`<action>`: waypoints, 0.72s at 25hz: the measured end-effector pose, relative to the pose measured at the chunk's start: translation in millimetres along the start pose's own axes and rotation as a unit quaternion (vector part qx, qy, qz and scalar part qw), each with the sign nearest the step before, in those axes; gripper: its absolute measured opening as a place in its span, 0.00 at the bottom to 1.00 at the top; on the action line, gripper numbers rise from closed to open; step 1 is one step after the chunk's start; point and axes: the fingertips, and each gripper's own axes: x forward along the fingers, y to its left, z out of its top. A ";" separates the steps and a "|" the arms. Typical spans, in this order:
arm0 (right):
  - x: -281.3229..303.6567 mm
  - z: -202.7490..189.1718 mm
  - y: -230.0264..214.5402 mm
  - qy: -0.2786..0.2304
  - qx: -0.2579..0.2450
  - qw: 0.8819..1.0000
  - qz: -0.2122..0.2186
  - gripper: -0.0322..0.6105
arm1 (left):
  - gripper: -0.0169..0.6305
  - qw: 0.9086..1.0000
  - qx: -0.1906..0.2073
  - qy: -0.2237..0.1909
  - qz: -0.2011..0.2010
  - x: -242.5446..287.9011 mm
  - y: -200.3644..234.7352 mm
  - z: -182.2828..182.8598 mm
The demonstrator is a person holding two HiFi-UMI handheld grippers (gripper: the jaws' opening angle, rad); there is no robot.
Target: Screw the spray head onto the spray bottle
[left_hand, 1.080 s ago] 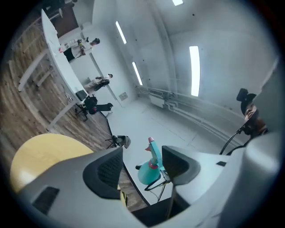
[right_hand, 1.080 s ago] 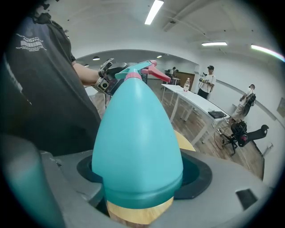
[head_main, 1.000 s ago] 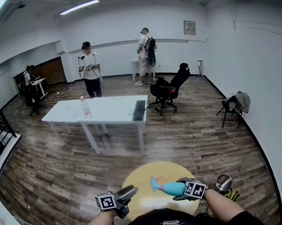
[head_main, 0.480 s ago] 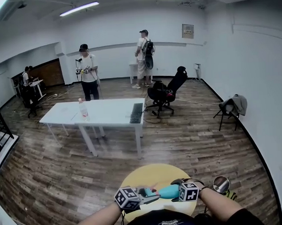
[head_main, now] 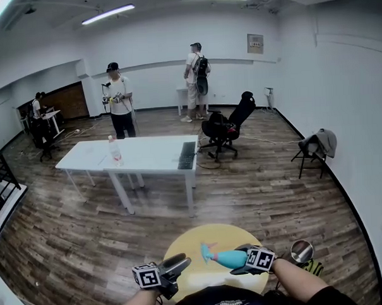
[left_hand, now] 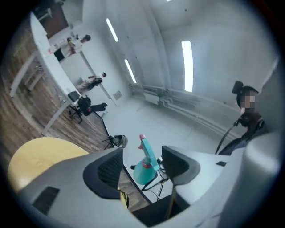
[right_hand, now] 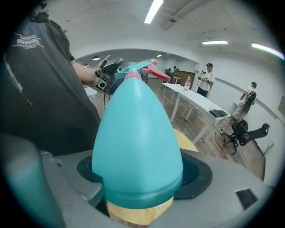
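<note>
My right gripper [head_main: 246,261] is shut on the base of the teal spray bottle [head_main: 231,258], which lies almost level over the round yellow table [head_main: 188,243]. The bottle's neck carries the teal spray head [head_main: 210,249] with its pink trigger, pointing left. In the right gripper view the bottle [right_hand: 138,133] fills the jaws and the spray head [right_hand: 143,71] sits at its far end. My left gripper [head_main: 174,269] hangs to the left of the head, apart from it. Its jaws have just been opening and stand open with nothing between them; the bottle [left_hand: 144,171] shows beyond them.
A white table [head_main: 153,153] with a water bottle [head_main: 115,149] and a keyboard [head_main: 187,155] stands ahead. Further back are a black office chair [head_main: 228,125] and several standing people. A folding chair [head_main: 314,146] stands at the right wall. A round metal object [head_main: 303,250] is near my right arm.
Half a second ago the left gripper was closed on the spray head; now it has drawn back to the left with its jaws open. The right gripper and bottle have kept their place.
</note>
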 end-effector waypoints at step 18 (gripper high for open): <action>6.0 8.2 9.9 0.046 -0.099 0.994 -0.014 0.71 | 0.31 0.921 0.280 0.264 -0.059 87.1 -39.2 -63.2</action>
